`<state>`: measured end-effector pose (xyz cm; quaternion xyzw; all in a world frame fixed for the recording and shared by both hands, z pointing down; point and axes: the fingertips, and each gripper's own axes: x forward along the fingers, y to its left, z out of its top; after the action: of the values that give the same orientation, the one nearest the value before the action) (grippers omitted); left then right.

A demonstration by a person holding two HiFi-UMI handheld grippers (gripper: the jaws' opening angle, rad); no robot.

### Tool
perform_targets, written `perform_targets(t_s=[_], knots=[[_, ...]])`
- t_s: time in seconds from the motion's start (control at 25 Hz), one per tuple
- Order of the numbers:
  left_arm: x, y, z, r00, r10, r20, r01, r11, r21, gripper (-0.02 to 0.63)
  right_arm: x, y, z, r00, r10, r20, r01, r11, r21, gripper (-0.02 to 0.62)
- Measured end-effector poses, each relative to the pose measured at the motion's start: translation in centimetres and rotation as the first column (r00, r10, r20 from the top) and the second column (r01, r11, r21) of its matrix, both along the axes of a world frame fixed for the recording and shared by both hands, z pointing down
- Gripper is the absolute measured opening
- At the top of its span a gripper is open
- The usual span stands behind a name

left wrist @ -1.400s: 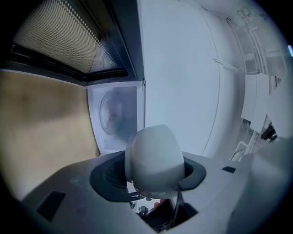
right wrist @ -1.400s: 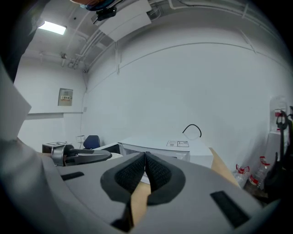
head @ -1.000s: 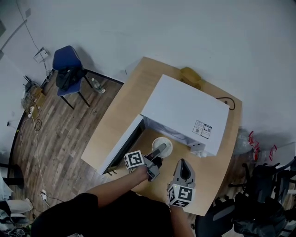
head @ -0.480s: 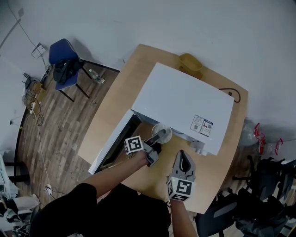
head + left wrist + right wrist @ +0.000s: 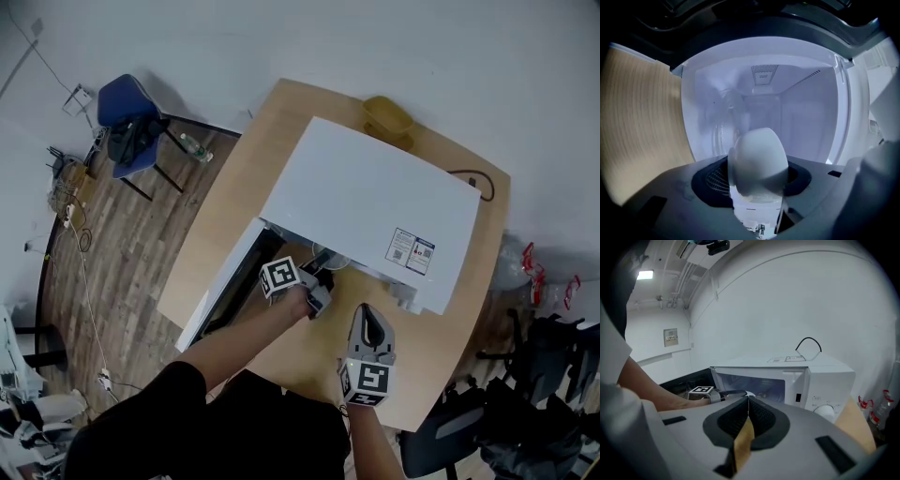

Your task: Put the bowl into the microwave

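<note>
Jaws of the left gripper [image 5: 757, 179] are part-way apart and clamped on the white bowl [image 5: 757, 150], which sits between the pads and off any surface. The left gripper view looks straight into the lit cavity [image 5: 764, 108] of the microwave [image 5: 366, 206], and the bowl is at its mouth. From the head view only a sliver of the bowl shows under the near edge of the microwave's top, so it is about at the threshold. The door [image 5: 225, 291] stands swung open to the left. The right gripper [image 5: 746, 401] hangs over the near part of the tabletop [image 5: 309, 352], apart from the microwave, its jaws pressed together with nothing in them. By my reading, picking up the bowl and bringing it to the opening are done. What is left is to carry it further in, lower it until it rests inside, let go and draw the left gripper out.
</note>
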<state>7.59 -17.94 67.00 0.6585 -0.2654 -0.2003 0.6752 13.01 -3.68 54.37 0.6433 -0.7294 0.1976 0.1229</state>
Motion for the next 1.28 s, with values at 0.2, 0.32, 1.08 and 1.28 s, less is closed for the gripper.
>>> perform_targets(t_s=[0.2,0.32,1.08,1.28], knots=[[0.2,-0.7,1.3,0.998,-0.028,0.055,0.03,0.999,-0.037,0.23,1.3,0.2,0.8,1.0,0.006,0.014,-0.006,1.0,-0.011,0.061],[0.3,-1.3,1.2,0.996,-0.045,0.071,0.048,0.998,-0.037,0.23,1.8,0.1,0.9,1.0,-0.005,0.019,0.005,1.0,0.0,0.061],[1.4,-4.2,0.4,0.939,-0.004,0.344,-0.032,0.995,0.099,0.238,4.2,1.2,1.0,0.996,0.056,0.068,-0.059,0.997,0.043,0.061],[0.8,-4.4,0.7,0.901,0.003,0.434,-0.062,0.991,0.12,0.239,4.2,1.4,1.6,0.998,0.04,0.053,-0.042,0.999,0.025,0.061]])
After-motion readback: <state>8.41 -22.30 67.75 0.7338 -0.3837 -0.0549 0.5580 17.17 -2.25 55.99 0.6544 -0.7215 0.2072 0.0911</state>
